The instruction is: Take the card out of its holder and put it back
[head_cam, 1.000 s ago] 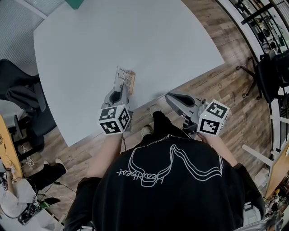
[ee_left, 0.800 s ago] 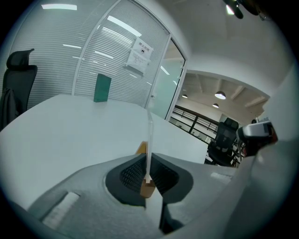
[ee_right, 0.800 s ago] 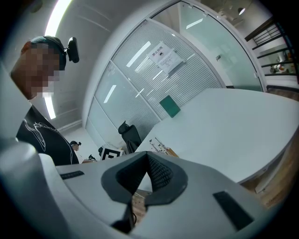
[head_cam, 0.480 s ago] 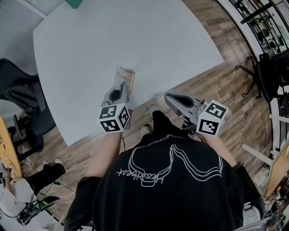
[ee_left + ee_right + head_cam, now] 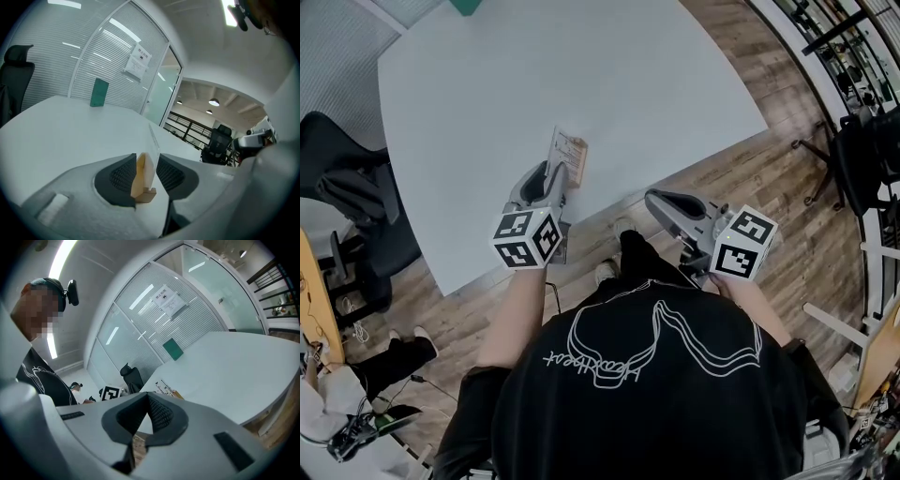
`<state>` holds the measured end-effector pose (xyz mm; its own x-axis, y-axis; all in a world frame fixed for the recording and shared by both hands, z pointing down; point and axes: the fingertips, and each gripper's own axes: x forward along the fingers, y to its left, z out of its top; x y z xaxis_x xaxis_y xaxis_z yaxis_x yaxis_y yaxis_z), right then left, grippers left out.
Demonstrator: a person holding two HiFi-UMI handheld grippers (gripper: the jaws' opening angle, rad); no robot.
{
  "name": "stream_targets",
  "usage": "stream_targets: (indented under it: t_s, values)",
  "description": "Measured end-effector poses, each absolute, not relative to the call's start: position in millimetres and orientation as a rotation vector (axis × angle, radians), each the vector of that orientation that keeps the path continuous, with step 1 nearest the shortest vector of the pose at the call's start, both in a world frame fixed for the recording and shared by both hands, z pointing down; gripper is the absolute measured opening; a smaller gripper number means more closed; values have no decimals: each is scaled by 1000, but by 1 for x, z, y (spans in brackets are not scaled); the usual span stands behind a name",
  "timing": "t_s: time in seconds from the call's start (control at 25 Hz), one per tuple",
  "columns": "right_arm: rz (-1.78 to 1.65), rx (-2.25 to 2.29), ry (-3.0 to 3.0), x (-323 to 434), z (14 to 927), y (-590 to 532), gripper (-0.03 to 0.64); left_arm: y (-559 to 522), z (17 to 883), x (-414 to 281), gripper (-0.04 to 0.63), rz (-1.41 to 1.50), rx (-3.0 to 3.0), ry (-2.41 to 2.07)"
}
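A white card (image 5: 563, 148) stands upright in a small wooden holder (image 5: 576, 157) near the front edge of the white table (image 5: 628, 84). My left gripper (image 5: 553, 178) sits just behind it with its jaws opening. In the left gripper view the card (image 5: 153, 154) and holder (image 5: 140, 185) stand between the pads (image 5: 119, 176), which do not press on them. My right gripper (image 5: 654, 200) hangs off the table's edge over the floor, shut and empty. The right gripper view shows the card and holder (image 5: 168, 389) far off, beyond its closed tips (image 5: 149, 420).
A green object (image 5: 469, 5) stands at the table's far edge, in front of a blinded glass wall. A dark office chair (image 5: 342, 187) is to the left and another chair (image 5: 862, 141) to the right. Wooden floor (image 5: 750, 187) runs along the near table edge.
My left gripper's jaws have spread apart, letting go of the card, and the gripper has shifted slightly left and back. The card stays standing in its holder. The right gripper has hardly moved.
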<state>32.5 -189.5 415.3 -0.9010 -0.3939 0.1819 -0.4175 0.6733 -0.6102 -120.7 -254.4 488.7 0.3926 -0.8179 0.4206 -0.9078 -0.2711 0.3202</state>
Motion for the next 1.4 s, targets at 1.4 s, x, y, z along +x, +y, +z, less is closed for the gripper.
stream_targets:
  t_s: [1.4]
  values:
    - [775, 584, -2984, -21, 348, -55, 9, -54, 346, -93, 35, -35, 2451, -1078]
